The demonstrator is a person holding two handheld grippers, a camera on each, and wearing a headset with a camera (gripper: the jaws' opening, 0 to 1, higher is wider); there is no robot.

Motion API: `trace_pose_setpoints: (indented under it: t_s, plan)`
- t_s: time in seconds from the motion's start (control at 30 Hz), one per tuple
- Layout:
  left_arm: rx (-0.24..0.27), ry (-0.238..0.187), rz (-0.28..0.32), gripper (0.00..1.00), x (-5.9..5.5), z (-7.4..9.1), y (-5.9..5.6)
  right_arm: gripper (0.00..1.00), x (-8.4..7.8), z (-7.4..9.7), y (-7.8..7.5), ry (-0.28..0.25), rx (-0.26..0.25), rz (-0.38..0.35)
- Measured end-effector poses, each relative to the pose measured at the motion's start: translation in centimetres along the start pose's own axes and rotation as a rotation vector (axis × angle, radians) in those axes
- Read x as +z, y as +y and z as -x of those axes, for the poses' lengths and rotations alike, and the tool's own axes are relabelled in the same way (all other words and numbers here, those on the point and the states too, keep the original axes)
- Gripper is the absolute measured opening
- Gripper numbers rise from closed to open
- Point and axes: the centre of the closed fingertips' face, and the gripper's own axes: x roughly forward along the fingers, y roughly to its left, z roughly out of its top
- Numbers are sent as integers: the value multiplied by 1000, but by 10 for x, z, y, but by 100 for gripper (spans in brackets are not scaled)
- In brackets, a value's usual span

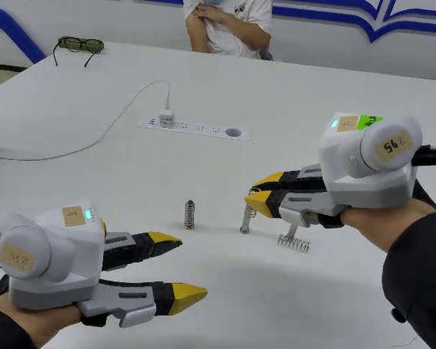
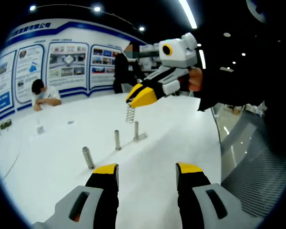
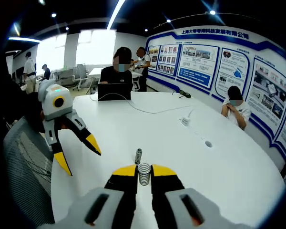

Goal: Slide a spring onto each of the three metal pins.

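Right claw [image 1: 251, 198] grips a spring [image 3: 143, 174] over the pins; left claw [image 1: 192, 267] gapes wide.
Three pins stand in a row on the white tabletop [image 1: 131, 182]. The left pin [image 1: 190, 202] wears a fitted spring [image 1: 190, 214], and the middle pin [image 1: 245, 220] is bare. The right pin [image 1: 291, 231] is also bare, with a loose spring [image 1: 293, 243] lying just beside its foot. The gripped spring hangs from the right claw's tips, close above the middle pin's top. The left claw holds nothing and hovers low on the near side, well apart from the pins.
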Motion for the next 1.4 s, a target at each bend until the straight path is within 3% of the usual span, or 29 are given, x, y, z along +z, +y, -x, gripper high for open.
trace_pose_setpoints:
  t_s: [0.23, 0.57, 0.7, 1.4]
  plan:
    - [-4, 5, 5, 49, -2, -1, -3, 12, -6, -11, -20, -4, -61, -50]
    - [-1, 1, 4, 51, -2, -1, -2, 12, -15, -32, -32, -10, -90, -99]
    - [1, -1, 9, 51, -2, -1, -1, 12, -24, -39, -34, 15, -95, -114]
    - [-1, 2, 18, 50, -5, -1, 0, 12, -28, -38, -35, 16, -108, -132]
